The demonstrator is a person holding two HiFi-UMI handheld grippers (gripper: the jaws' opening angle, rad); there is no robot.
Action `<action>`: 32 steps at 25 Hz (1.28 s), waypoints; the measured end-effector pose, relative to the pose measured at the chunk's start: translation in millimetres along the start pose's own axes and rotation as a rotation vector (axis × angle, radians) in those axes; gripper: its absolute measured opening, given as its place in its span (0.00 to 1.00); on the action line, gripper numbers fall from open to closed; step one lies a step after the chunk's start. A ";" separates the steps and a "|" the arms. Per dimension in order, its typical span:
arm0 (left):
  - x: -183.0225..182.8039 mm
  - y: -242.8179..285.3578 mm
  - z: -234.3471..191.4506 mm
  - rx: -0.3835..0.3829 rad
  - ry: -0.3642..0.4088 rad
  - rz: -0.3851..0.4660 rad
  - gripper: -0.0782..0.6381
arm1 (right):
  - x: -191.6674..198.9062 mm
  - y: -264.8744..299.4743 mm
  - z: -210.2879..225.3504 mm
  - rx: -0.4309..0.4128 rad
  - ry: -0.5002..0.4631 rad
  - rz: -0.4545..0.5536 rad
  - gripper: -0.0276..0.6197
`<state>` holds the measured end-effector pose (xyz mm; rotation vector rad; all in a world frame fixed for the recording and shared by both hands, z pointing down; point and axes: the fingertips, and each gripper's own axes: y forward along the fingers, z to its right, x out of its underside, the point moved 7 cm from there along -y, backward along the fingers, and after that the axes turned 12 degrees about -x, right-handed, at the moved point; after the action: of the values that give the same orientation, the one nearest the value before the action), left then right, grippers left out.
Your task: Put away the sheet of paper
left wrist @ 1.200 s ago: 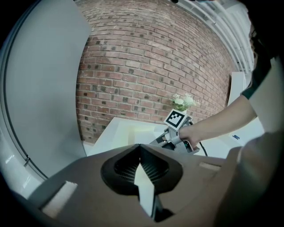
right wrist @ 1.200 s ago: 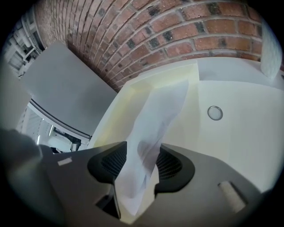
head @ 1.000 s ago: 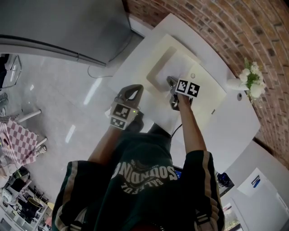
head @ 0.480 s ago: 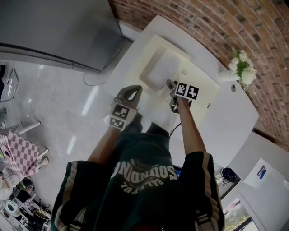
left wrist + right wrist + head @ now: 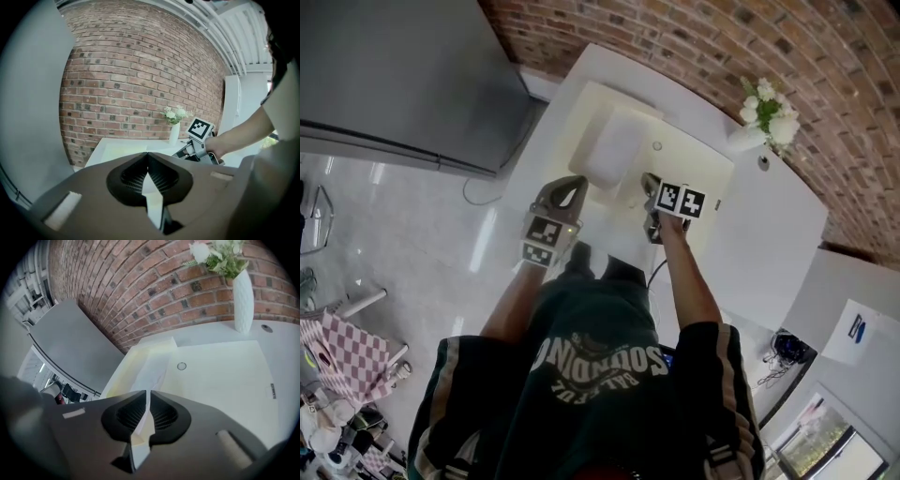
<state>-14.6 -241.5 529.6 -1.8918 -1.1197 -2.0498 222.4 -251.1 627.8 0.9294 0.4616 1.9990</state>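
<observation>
A white sheet of paper (image 5: 617, 155) (image 5: 152, 206) (image 5: 151, 369) hangs stretched over a cream tray (image 5: 694, 169) (image 5: 123, 363), its far end above the tray's sunken part and its near edge lifted toward the person. The left claw (image 5: 569, 187) (image 5: 147, 159), at the tray's near left corner, is closed tight on that near edge, with a strip of white showing between its jaws. The right claw (image 5: 649, 187) (image 5: 147, 397), over the tray's near side just right of the sheet, has just been closing and is now down to a narrow slit, pinching the paper between its jaws. The tray lies on a white tabletop (image 5: 759, 234). Beyond the tray's far right corner stands a white vase (image 5: 748, 136) (image 5: 243, 291) of white flowers, against a brick wall (image 5: 722, 37).
</observation>
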 end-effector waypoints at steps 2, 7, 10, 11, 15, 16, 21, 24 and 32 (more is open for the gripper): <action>-3.8 1.7 3.2 0.014 0.005 0.008 0.12 | -0.6 -12.2 -6.1 0.020 -0.037 0.033 0.05; -14.0 7.7 11.7 0.049 0.021 0.032 0.12 | -9.1 -45.7 -25.8 0.051 -0.164 0.165 0.05; -18.1 7.5 19.0 0.075 0.035 0.042 0.12 | -11.3 -63.0 -36.7 0.078 -0.232 0.223 0.05; -19.1 7.2 21.5 0.084 0.039 0.045 0.12 | -12.1 -68.5 -40.5 0.085 -0.252 0.243 0.05; -22.2 8.5 28.6 0.117 0.056 0.052 0.12 | -15.4 -89.6 -56.2 0.102 -0.309 0.330 0.04; -23.0 9.0 29.4 0.123 0.059 0.054 0.12 | -15.9 -94.5 -60.4 0.105 -0.322 0.350 0.04; -25.8 8.3 32.4 0.144 0.074 0.063 0.12 | -15.9 -118.9 -91.1 0.094 -0.406 0.431 0.04; -25.8 8.6 34.4 0.152 0.077 0.067 0.12 | -17.7 -132.7 -110.2 0.089 -0.469 0.473 0.04; -29.1 5.7 38.3 0.164 0.089 0.078 0.12 | -17.1 -147.0 -127.0 0.083 -0.496 0.515 0.04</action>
<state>25.3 -233.8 503.1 -1.7219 -1.1362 -1.9176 213.6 -179.6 446.5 1.6706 0.0209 2.0907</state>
